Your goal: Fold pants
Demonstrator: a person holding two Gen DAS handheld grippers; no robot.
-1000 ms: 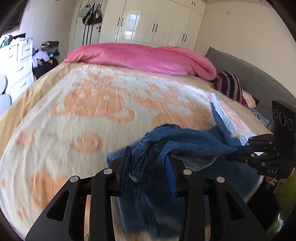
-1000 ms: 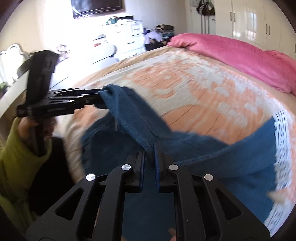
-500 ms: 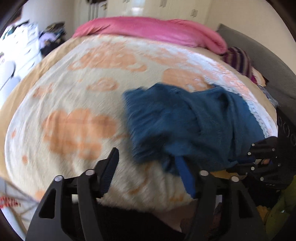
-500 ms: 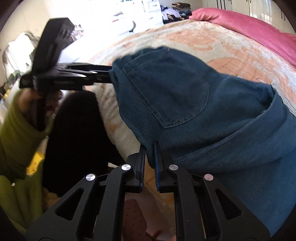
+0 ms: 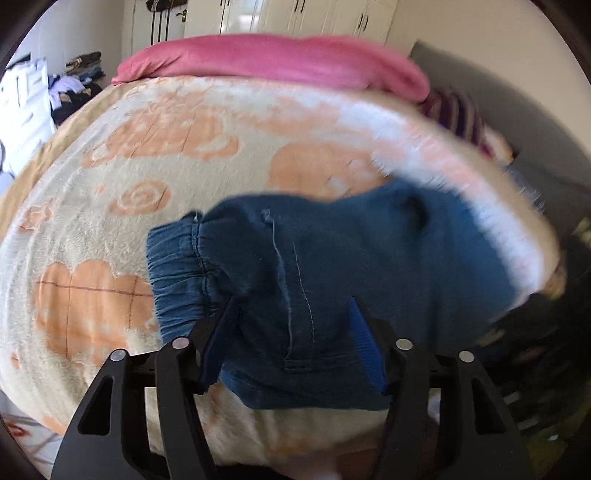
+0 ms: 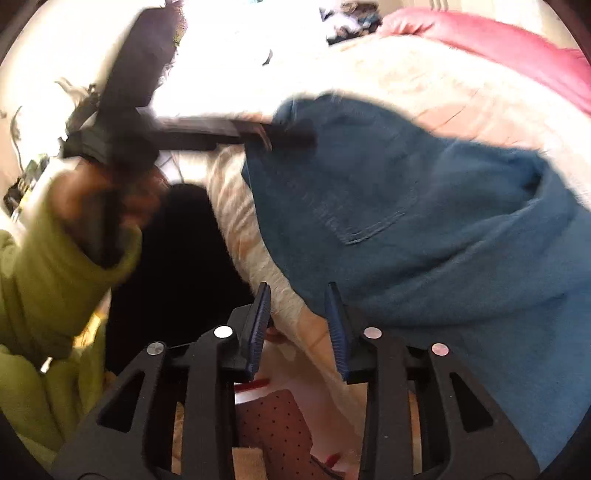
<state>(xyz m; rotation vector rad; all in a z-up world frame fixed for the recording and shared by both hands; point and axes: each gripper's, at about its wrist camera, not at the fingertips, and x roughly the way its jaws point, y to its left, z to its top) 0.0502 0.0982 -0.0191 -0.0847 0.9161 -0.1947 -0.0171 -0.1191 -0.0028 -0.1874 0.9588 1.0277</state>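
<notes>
A bedroom in a home. Wide bed (image 5: 110,206) under a fluffy cream blanket with orange patterns, rolled pink duvet (image 5: 273,59) at its far end, tall white built-in wardrobe doors (image 5: 303,14) behind, white chest of drawers (image 5: 22,99) with piled clothes (image 5: 74,88) beside.

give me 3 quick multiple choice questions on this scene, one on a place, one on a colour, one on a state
1. Where is the pink duvet? A on the floor; B at the far end of the blanket; C under the pants
2. What colour are the pants? A blue; B grey; C black
3. How are the pants? A on a hanger; B rolled tight; C lying loose on the blanket

1 B: it lies along the far end.
2 A: blue denim with pale stitching.
3 C: they sprawl near the blanket's near edge.
</notes>
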